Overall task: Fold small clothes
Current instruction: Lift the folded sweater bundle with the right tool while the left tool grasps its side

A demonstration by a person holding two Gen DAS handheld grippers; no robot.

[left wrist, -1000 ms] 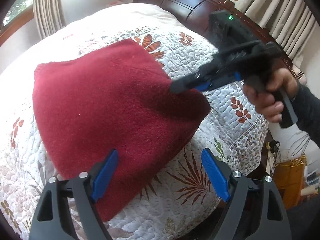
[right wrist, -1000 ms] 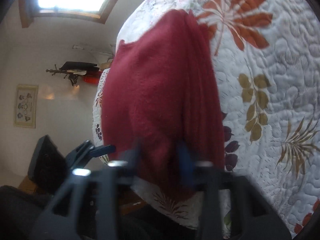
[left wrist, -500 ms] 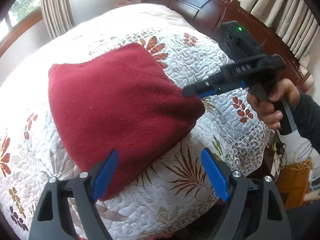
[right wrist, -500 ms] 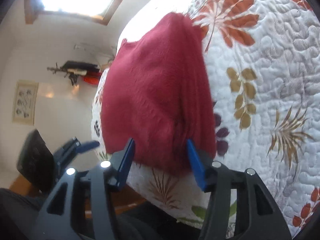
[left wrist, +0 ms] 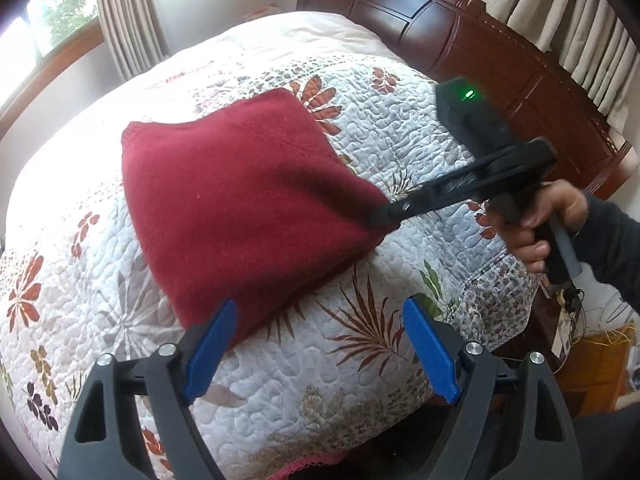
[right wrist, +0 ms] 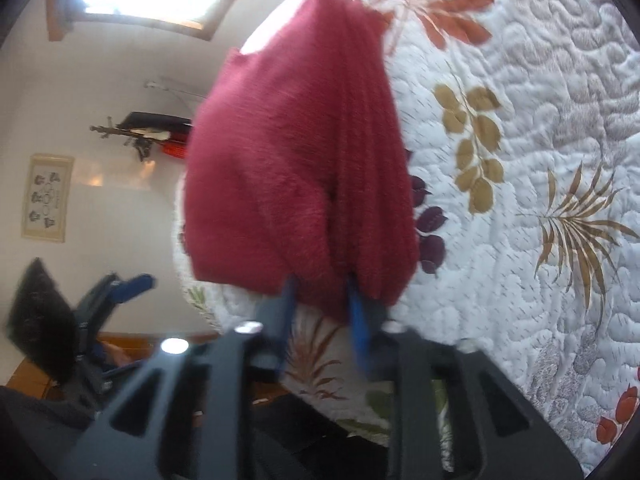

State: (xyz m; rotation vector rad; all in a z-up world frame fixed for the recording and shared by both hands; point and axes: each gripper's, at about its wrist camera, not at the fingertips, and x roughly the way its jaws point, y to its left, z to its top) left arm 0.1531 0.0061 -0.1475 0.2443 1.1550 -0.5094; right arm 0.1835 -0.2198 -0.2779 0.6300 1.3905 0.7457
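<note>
A folded dark red fleece garment (left wrist: 240, 208) lies on the quilted bedspread (left wrist: 360, 128), near the bed's front edge. My right gripper (left wrist: 380, 216) comes in from the right and is shut on the garment's right corner. In the right wrist view its blue fingers (right wrist: 356, 312) pinch a fold of the red garment (right wrist: 296, 168), with the right gripper (right wrist: 320, 300) at the cloth's near edge. My left gripper (left wrist: 320, 348) stands open, just short of the garment's near corner, with only quilt between its fingers. The left gripper (right wrist: 132, 284) also shows low at the left.
A dark wooden headboard (left wrist: 460, 32) and curtains (left wrist: 580, 12) stand behind the bed. A person's hand (left wrist: 536, 224) holds the right gripper's handle. A wooden cabinet with yellow cords (left wrist: 596, 360) sits off the bed's right side. The bed's edge drops away just below my left gripper.
The right gripper's fingers, apart half a second ago, have closed on the garment's corner. The left gripper has drawn back, so the garment sits farther off.
</note>
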